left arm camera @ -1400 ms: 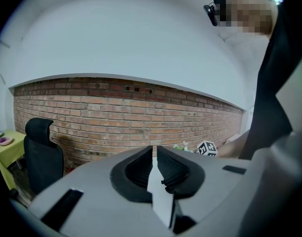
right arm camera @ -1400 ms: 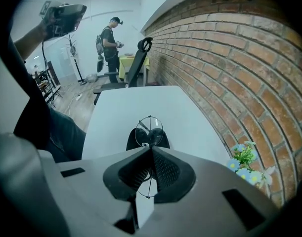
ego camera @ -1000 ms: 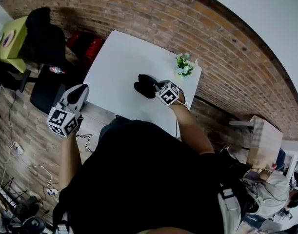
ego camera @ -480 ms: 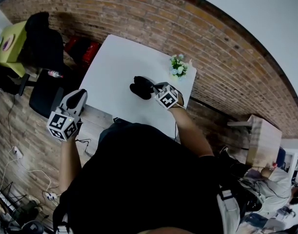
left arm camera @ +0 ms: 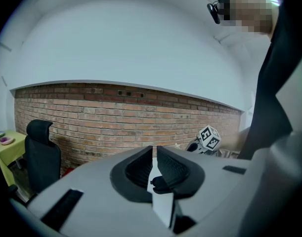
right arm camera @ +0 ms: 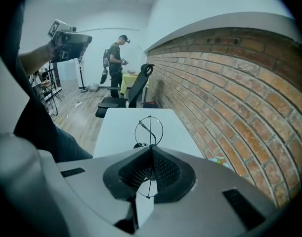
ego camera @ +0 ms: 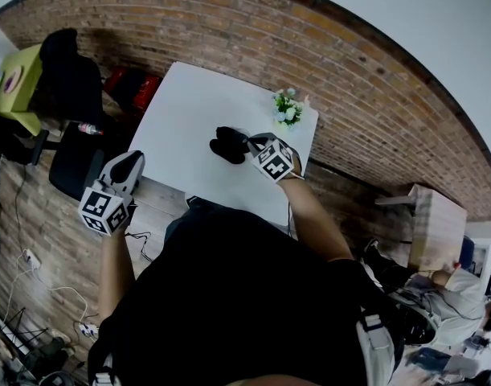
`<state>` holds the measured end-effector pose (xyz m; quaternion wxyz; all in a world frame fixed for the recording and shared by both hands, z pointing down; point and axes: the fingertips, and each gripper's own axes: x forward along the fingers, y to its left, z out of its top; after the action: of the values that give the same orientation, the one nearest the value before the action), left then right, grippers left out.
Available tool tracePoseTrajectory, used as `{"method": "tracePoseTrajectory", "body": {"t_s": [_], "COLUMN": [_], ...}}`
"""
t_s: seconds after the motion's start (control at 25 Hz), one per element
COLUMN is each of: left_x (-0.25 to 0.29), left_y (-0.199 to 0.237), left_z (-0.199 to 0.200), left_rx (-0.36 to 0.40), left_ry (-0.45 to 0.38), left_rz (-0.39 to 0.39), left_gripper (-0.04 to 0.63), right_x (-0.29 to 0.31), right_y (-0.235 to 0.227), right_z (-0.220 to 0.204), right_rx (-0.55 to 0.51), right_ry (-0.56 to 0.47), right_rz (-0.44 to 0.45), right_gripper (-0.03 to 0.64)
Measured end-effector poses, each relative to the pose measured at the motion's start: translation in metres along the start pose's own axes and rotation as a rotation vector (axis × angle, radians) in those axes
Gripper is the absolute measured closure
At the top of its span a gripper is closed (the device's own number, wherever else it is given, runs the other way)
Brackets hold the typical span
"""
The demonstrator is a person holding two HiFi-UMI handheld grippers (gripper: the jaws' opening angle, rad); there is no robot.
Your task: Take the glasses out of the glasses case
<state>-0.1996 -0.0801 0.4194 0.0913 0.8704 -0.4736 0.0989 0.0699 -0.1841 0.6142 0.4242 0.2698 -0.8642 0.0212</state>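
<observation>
While the jaws of our right gripper [right arm camera: 151,150] are pinched together on the thin-wire glasses [right arm camera: 150,130], above the white table [ego camera: 193,107], the black glasses case [ego camera: 227,144] lies on the table just at that gripper's 9 o'clock. Our left gripper [left arm camera: 154,151] hangs past the table's edge, at its 8 o'clock, jaws all but together on nothing.

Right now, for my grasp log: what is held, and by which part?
The right gripper pinches the glasses at the middle, between the two lenses; the left gripper holds nothing.
</observation>
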Motion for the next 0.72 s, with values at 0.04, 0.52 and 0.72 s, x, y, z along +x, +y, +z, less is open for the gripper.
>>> {"method": "tracePoseTrajectory", "body": {"t_s": [0.04, 0.52, 0.72], "left_x": [0.0, 0.003, 0.002], "left_y": [-0.003, -0.037, -0.046], "left_z": [0.0, 0.004, 0.002], "left_rx": [0.003, 0.023, 0.026], "left_ry": [-0.002, -0.007, -0.006], "left_rz": [-0.003, -0.03, -0.027], "left_gripper": [0.56, 0.56, 0.56], "right_x": [-0.003, -0.041, -0.057], "right_y": [0.0, -0.003, -0.008], "right_z": [0.002, 0.013, 0.015], "right_rx": [0.001, 0.019, 0.035], "right_ry": [-0.012, -0.12, -0.177], "right_rz": [-0.003, -0.029, -0.049], "right_gripper": [0.594, 0.594, 0.594]}}
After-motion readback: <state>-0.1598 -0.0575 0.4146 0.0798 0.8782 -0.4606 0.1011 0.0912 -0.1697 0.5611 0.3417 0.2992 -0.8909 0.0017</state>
